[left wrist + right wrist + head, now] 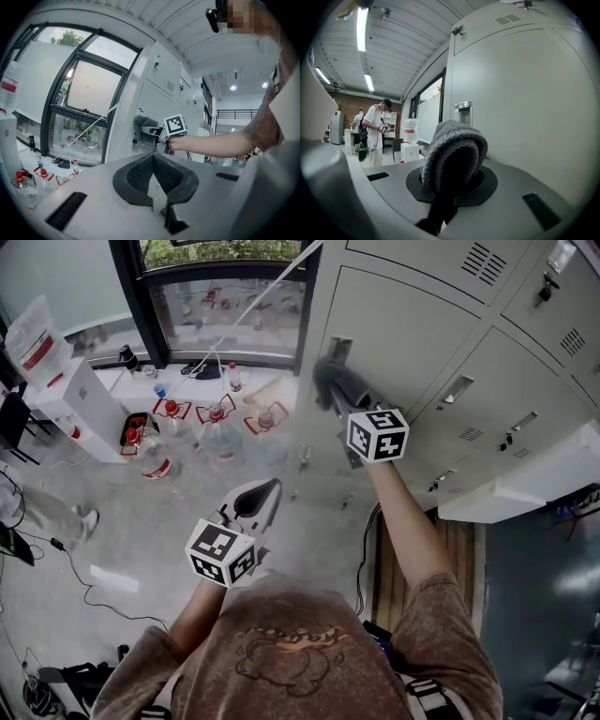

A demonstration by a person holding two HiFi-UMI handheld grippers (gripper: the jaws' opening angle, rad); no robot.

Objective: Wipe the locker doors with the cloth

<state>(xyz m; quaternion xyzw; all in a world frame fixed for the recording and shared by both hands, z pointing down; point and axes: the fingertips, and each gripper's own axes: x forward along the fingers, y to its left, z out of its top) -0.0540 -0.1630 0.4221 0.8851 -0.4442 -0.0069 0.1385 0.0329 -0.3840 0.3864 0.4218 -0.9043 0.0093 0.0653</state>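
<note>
A folded grey cloth [336, 381] is pinched in my right gripper [339, 397] and held against the pale grey locker door [412, 324], just under its handle recess [339, 346]. In the right gripper view the cloth [452, 147] bulges out between the jaws, with the door [529, 103] close on the right. My left gripper [265, 491] hangs lower and to the left, away from the lockers, its jaws shut on nothing. The left gripper view shows its dark pads [140, 174] meeting, and the cloth [142, 125] on the locker beyond.
Several big water bottles [220, 432] stand on the floor by the window, next to a white water dispenser [66, 390]. A white ledge [525, 488] juts out at the lockers' right. Cables [84, 592] trail on the floor. A person [375, 133] stands far off.
</note>
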